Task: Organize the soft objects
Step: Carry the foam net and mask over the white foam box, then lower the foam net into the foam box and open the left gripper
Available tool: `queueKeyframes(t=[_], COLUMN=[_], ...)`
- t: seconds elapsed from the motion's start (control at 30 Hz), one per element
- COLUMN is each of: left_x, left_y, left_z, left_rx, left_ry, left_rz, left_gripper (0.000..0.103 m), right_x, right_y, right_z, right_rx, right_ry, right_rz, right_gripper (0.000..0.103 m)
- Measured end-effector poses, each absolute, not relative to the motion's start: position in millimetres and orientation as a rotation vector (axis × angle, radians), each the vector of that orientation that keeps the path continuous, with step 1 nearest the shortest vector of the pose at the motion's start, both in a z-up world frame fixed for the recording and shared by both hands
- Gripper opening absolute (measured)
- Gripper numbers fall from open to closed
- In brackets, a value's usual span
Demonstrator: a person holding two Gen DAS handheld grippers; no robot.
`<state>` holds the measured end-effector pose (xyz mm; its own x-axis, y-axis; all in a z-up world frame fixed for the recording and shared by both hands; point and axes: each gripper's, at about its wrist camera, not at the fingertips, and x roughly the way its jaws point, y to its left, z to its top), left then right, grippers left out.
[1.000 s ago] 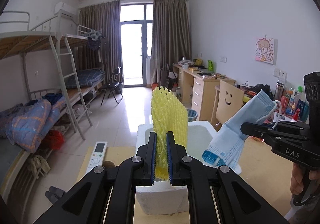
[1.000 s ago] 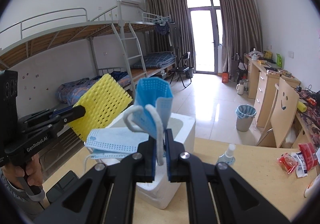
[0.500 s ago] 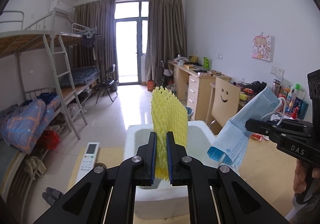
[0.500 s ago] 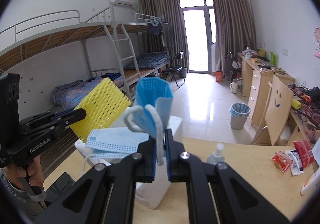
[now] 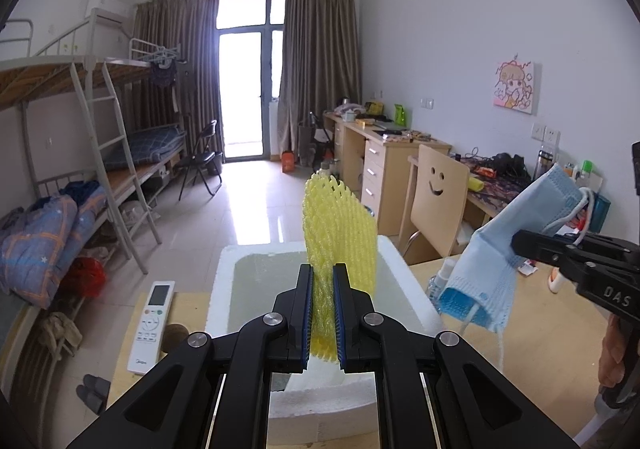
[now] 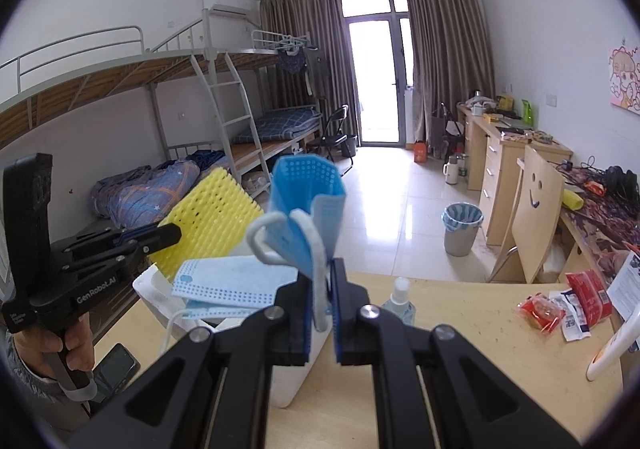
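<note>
My left gripper (image 5: 322,313) is shut on a yellow foam net sleeve (image 5: 340,237) and holds it upright above the open white foam box (image 5: 404,269). The sleeve also shows in the right wrist view (image 6: 208,225). My right gripper (image 6: 320,301) is shut on a bundle of blue face masks (image 6: 306,205), held over the box's right side; the masks hang at the right of the left wrist view (image 5: 508,245). The box's rim shows in the right wrist view (image 6: 152,289). The box interior looks empty.
A white remote (image 5: 150,323) lies on the wooden table left of the box. A spray bottle (image 6: 398,299), red snack packets (image 6: 568,301) and a phone (image 6: 114,365) lie on the table. A smiley-face chair (image 5: 436,201) stands behind.
Both grippers have kept their holds. The box sits more squarely under the yellow sleeve than before, and the masks hang lower against the box's right side.
</note>
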<state>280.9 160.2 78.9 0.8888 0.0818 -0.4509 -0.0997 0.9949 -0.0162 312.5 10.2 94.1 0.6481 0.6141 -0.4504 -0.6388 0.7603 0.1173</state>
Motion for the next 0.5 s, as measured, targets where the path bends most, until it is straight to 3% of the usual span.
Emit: queueKeyframes(t=[0.1, 0.13, 0.2, 0.23, 0.27, 0.37, 0.5], left_x=[285.6, 285.6, 286.0, 285.2, 283.6, 279.2, 278.3], left_y=[160.8, 163.7, 165.4, 166.3, 167.2, 164.1, 164.4], left_z=[76.9, 76.4, 75.5, 75.5, 76.1, 80.1, 80.5], left_rx=[-0.045, -0.043, -0.046, -0.052, -0.057, -0.043, -0.035], left_ry=[0.477, 0.479, 0.482, 0.477, 0.465, 0.432, 0.438], left_rz=[0.114, 0.113, 0.107, 0.110, 0.115, 0.147, 0.151], left_gripper=[0.013, 0.022, 0.056, 0.081, 0.092, 0.102, 0.102], right_x=[313.0, 311.6, 312.5, 313.0, 313.5, 313.8, 314.3], right_y=[11.2, 12.2, 11.6, 8.8, 8.9, 7.6, 5.8], right_z=[93.4, 93.7, 92.7, 91.5, 91.3, 89.4, 89.3], right_rx=[-0.049, -0.047, -0.041, -0.040, -0.038, -0.039, -0.036], right_ry=[0.493, 0.492, 0.493, 0.491, 0.491, 0.493, 0.490], right_rz=[0.710, 0.708, 0.707, 0.705, 0.704, 0.703, 0.706], right_gripper=[0.011, 0.011, 0.011, 0.011, 0.011, 0.011, 0.011])
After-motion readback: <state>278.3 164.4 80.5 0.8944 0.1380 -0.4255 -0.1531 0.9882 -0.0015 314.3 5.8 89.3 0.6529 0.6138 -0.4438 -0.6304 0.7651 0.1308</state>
